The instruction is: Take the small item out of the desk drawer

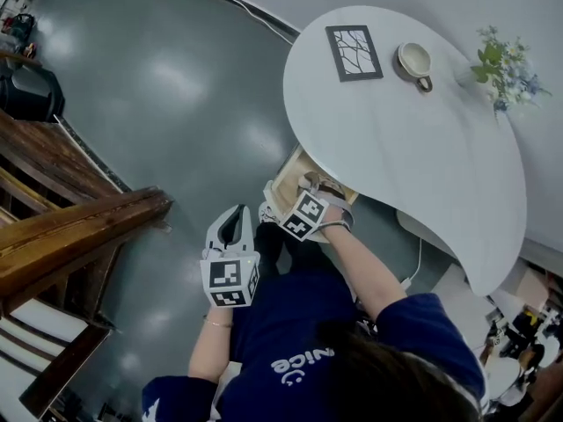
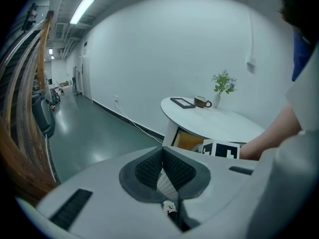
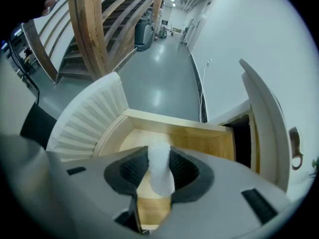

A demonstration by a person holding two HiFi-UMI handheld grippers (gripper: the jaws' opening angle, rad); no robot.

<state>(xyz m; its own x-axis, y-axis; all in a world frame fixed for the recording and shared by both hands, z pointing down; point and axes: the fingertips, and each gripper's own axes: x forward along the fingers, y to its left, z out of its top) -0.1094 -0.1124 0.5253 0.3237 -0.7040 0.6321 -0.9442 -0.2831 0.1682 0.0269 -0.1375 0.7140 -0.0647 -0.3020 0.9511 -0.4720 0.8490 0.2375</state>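
Right gripper [image 3: 158, 156] clamped on small white item [image 3: 160, 176]; open wooden drawer [image 3: 199, 141] just beyond its jaws. Left gripper [image 2: 162, 152] closed, empty. White table [image 1: 396, 148], grey floor [image 1: 176, 86].

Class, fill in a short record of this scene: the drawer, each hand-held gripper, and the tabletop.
Drawer: wooden drawer, pulled open under the white table
Right hand-held gripper: shut on a small white item, above the drawer
Left hand-held gripper: jaws together, nothing held, away from the drawer
Tabletop: picture frame, mug, vase of flowers
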